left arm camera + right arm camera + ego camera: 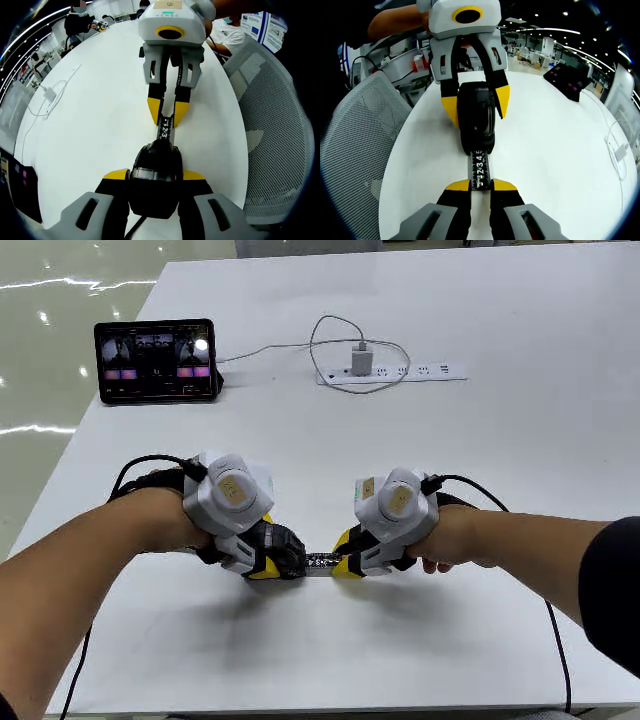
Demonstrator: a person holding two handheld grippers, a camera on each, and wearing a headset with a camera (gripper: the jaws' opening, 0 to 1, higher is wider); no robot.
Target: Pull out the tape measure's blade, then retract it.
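Right gripper (481, 186) is pinched tight on the blade (480, 171) end, our left gripper (154, 174) clamps the tape measure (476, 117) body low over the table (400, 640), so we'd pull straight apart, slow and level, no twisting.

Your left gripper (266, 566) and right gripper (346, 565) have pale grey shells, black jaws tipped yellow and black cables (150, 458); your right arm wears a dark sleeve (615, 590).
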